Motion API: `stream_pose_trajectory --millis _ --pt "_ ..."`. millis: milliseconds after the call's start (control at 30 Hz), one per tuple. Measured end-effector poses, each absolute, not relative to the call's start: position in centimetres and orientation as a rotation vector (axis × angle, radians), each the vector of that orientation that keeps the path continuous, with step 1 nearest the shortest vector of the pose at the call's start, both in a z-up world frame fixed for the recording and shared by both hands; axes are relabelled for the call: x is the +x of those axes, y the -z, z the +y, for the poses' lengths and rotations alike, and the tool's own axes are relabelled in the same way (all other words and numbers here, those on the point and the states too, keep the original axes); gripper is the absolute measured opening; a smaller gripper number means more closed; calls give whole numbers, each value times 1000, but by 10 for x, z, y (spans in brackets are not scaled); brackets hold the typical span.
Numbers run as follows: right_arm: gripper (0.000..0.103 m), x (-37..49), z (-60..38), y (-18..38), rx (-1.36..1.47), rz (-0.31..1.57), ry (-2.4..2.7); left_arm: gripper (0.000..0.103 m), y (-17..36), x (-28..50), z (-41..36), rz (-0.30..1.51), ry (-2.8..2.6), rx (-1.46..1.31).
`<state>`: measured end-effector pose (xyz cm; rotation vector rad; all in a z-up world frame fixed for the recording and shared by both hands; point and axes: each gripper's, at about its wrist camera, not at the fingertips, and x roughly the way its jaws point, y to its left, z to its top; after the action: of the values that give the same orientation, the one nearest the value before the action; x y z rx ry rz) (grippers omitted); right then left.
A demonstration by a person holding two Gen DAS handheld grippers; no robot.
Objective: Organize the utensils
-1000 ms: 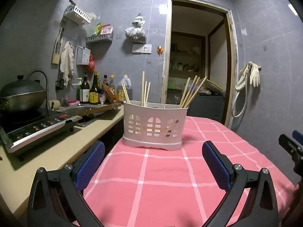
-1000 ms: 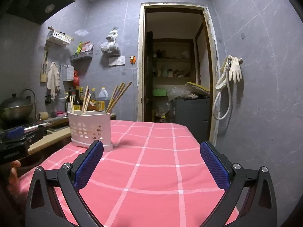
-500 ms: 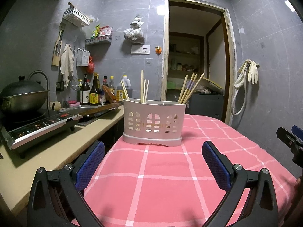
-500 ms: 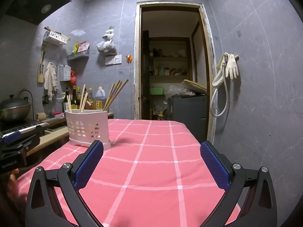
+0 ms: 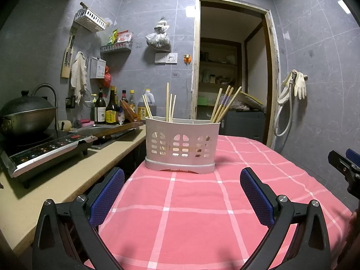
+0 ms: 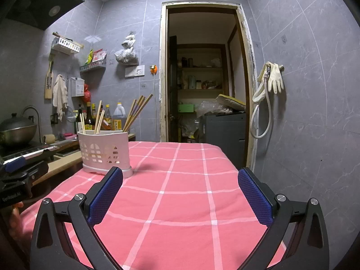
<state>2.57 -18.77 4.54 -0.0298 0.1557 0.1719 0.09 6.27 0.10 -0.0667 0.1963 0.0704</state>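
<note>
The white perforated plastic utensil holder (image 5: 182,144) stood upright on the desk covered with a pink checked cloth (image 5: 191,211), at the centre of the left wrist frame and near the cloth's far left edge. In the right wrist frame the same holder (image 6: 104,151) appeared at middle left. Several plain pale wooden chopsticks (image 5: 167,102) stood in its left and middle parts, some upright and some leaning. A bundle of darker chopsticks with purple bands (image 5: 225,103) leaned to the right out of its right end.

The left gripper (image 5: 182,193) occupied the bottom of its own frame, its blue-padded fingers (image 5: 108,193) spread wide and holding nothing. It sat short of the holder, apart from it, above the cloth. The right gripper (image 6: 180,193) was likewise at the bottom of its frame, fingers (image 6: 254,195) spread wide and empty, over the open part of the cloth with the holder to its left. Part of the right gripper also showed at the right edge of the left wrist frame.

At middle left of the left wrist frame, a beige counter (image 5: 67,175) adjoined the desk, carrying a black induction cooker (image 5: 45,150) with a lidded dark metal wok (image 5: 27,114) on it. Sauce bottles (image 5: 108,110) stood at the back.
</note>
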Motion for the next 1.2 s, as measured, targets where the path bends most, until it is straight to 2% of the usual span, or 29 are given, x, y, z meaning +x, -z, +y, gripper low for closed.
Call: stream_pose_trajectory --millis 1200 --pt "103 25 -187 -44 -27 157 -171 101 0 1 59 198 -72 -66"
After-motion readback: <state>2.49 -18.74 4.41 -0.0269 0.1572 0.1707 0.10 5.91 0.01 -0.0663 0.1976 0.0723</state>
